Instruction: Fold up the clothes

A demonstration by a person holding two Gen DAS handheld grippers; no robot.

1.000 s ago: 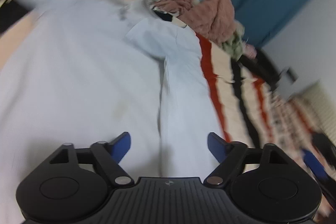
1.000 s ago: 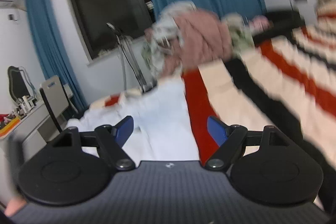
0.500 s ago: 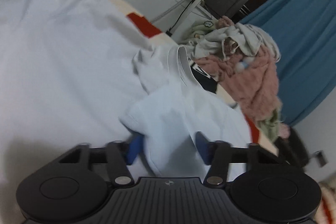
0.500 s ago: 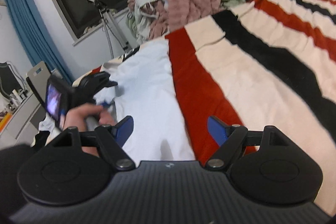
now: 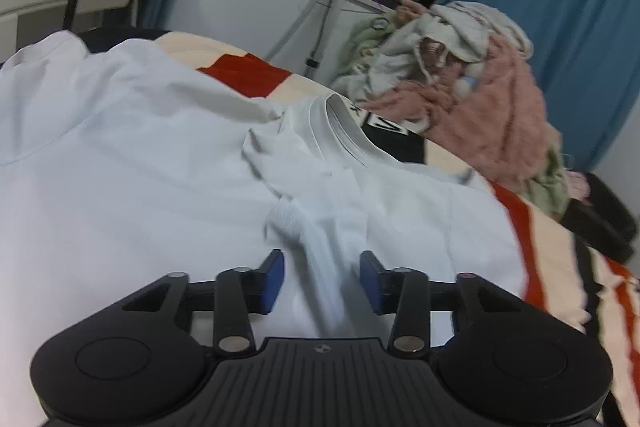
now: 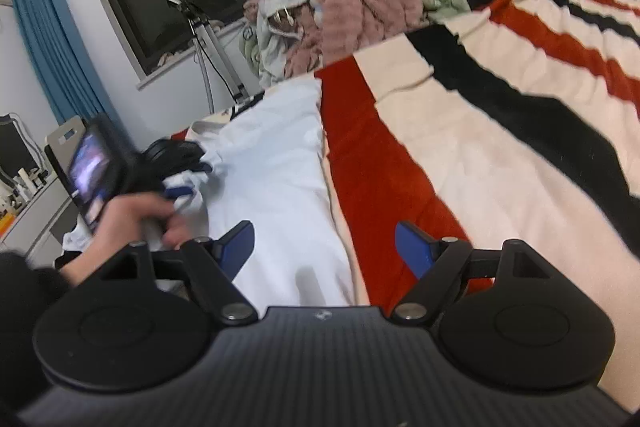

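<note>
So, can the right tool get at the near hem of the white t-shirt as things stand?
Probably yes. The right tool is open and holds nothing, and the white t-shirt lies flat just ahead of it on the striped blanket, with nothing lying between them.

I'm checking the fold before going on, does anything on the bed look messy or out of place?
The white T-shirt is not flat: a bunched ridge of its fabric rises between the fingers of the left tongs, below the collar. Behind it, a pile of unfolded clothes lies heaped on the striped blanket.
</note>
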